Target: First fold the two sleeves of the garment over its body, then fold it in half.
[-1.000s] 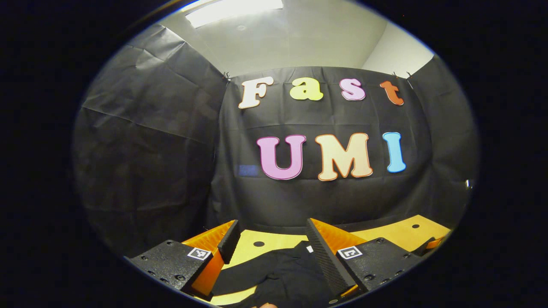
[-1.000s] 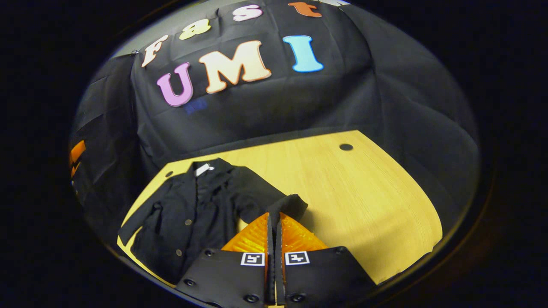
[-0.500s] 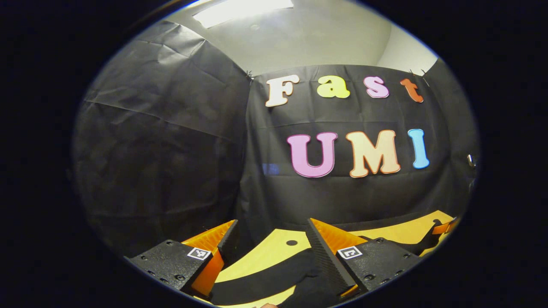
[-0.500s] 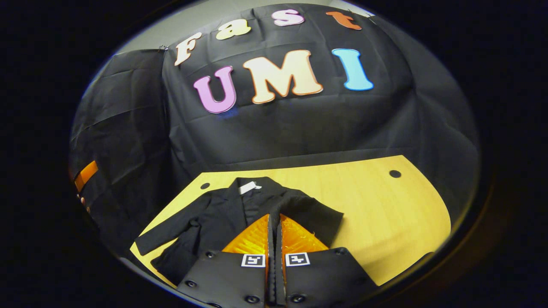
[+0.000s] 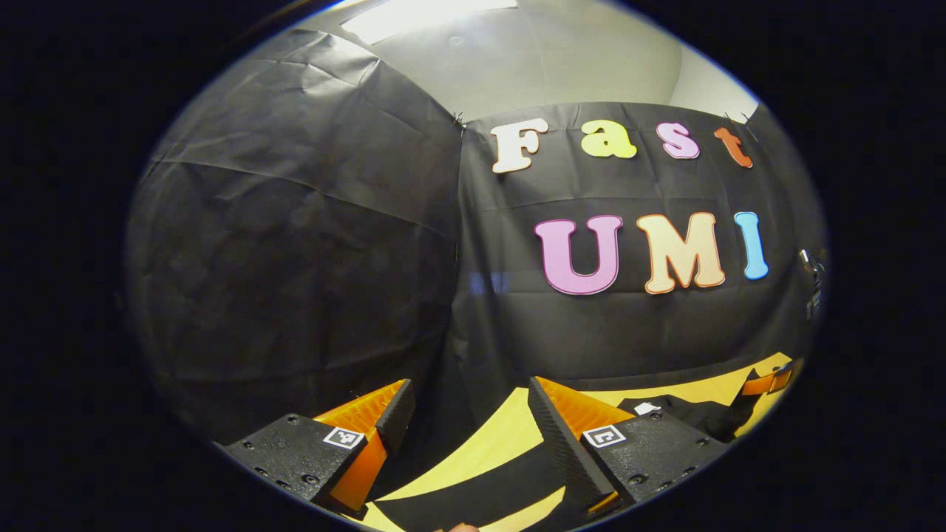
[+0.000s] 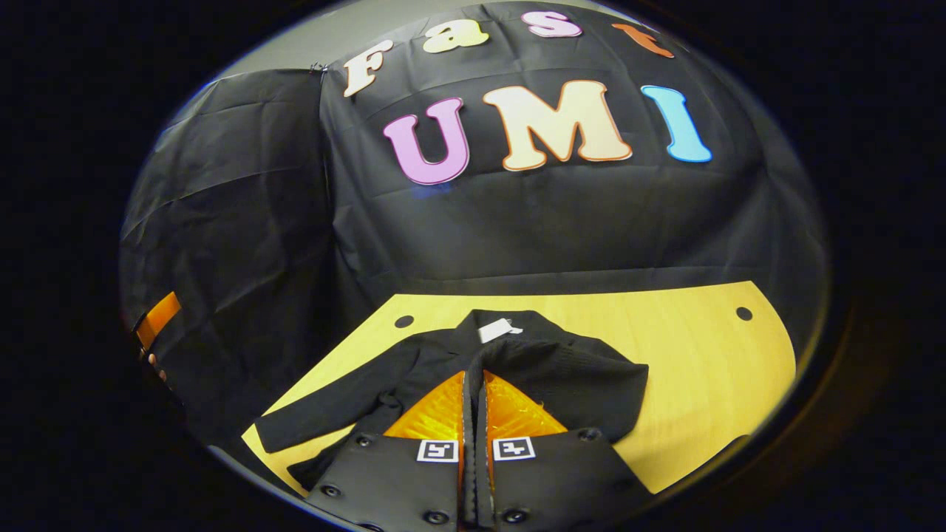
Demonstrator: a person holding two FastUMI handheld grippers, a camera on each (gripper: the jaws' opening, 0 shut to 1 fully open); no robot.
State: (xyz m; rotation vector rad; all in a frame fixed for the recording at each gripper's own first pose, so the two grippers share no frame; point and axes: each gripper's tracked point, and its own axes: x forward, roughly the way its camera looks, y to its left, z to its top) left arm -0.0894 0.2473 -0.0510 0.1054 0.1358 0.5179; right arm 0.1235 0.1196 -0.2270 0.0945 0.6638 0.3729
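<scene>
Lying low in the right gripper view, the black garment [image 6: 517,366] rests on the tabletop [image 6: 687,355] — one sleeve [image 6: 332,417] stretched lower left. The right claw [image 6: 473,403] is closed; whether it pinches fabric is unclear. The left claw [image 5: 465,417] gapes empty.

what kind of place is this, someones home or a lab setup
Most likely a staged recording booth, not a home: black cloth walls hang behind a bare wooden table with drilled holes, and a black jacket is laid flat on it under ceiling panel lighting.
</scene>
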